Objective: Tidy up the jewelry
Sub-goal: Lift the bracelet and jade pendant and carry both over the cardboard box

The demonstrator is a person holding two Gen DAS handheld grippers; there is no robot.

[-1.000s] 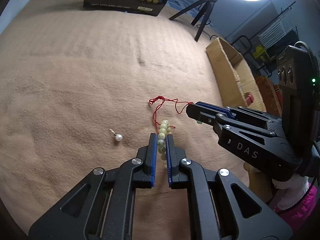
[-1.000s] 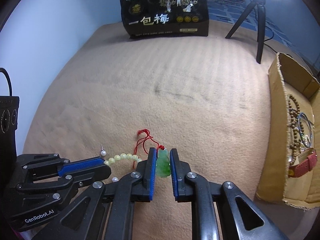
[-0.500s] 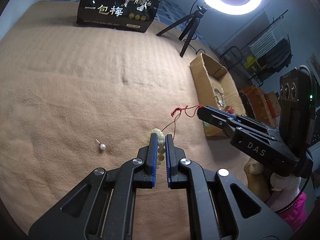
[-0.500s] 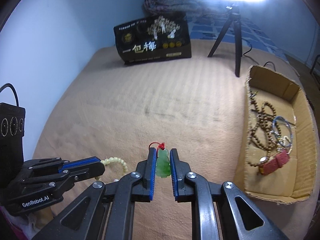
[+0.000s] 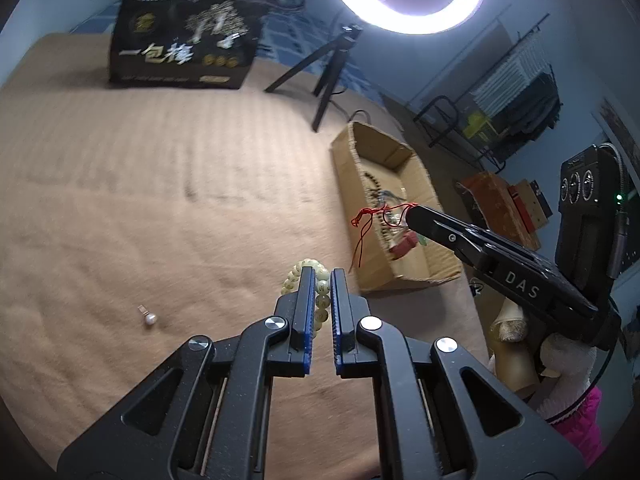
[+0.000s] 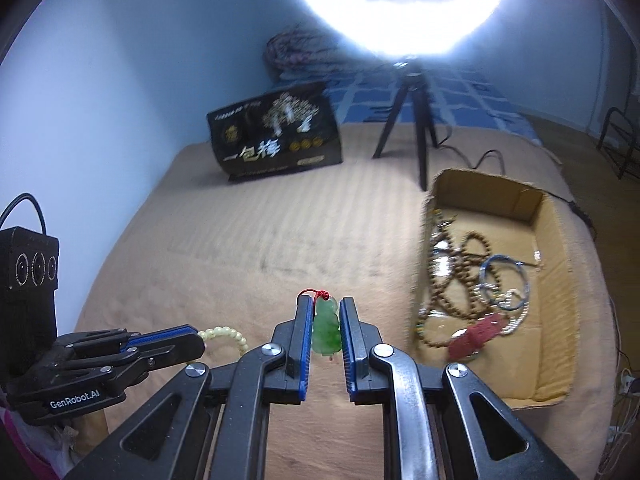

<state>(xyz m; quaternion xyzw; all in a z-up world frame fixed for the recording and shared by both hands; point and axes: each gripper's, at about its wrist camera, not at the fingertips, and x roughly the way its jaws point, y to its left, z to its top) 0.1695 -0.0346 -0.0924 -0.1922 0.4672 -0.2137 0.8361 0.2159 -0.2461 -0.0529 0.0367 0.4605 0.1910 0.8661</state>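
Jade pendant point(image 6: 327, 330) clamped in right gripper point(image 6: 326, 326), bead bracelet point(image 5: 320, 296) in left gripper point(image 5: 321, 296)

Blanket point(image 5: 160, 200) open; tripod point(image 6: 416, 120) stands behind cardboard box point(image 6: 560, 320).

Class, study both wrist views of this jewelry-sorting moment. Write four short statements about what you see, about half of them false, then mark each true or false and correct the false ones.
1. The right gripper is shut on a green pendant. True.
2. The left gripper holds nothing. False: it is shut on a pale bead bracelet.
3. The cardboard box already holds brown bead strands. True.
4. The pearl earring lies inside the box. False: it lies on the tan blanket.
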